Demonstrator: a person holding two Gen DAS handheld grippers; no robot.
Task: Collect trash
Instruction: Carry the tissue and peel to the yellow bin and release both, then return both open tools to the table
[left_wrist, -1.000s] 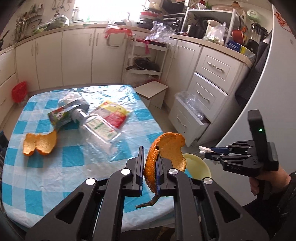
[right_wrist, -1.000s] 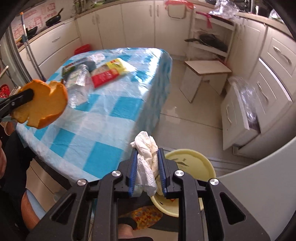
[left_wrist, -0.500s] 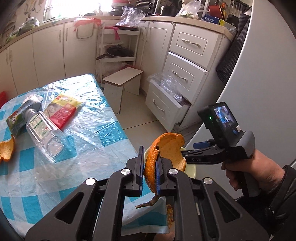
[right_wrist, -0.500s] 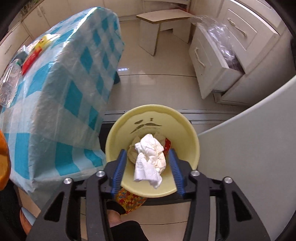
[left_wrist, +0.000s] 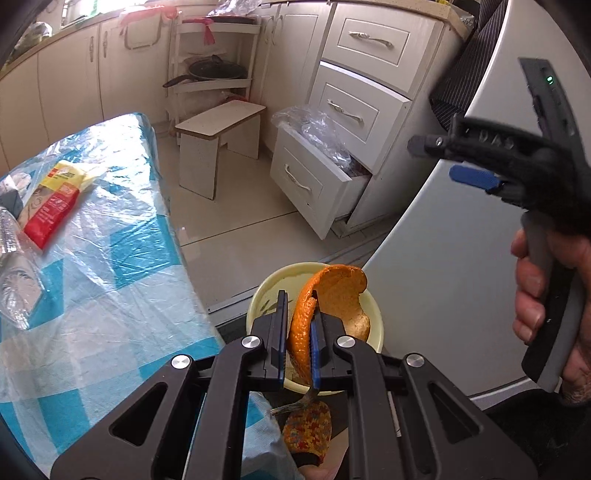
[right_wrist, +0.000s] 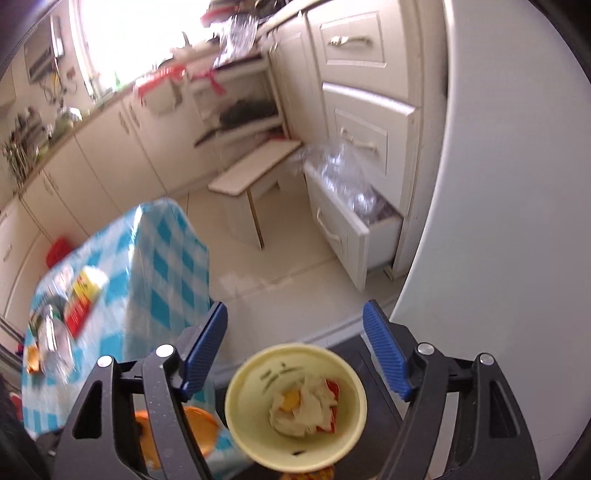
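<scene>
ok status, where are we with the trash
Left gripper shut on orange peel, over bin. Right gripper open, empty. Tissue in bin. Nothing blocking.

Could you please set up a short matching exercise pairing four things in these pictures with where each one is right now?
Things:
1. orange peel
2. crumpled tissue
3. red and yellow packet
4. clear plastic bag

Places:
A. in the open drawer
B. on the checked tablecloth
C. clamped in the left tool
D. inside the yellow bin

Pairs: 1-C, 2-D, 3-B, 4-A
</scene>
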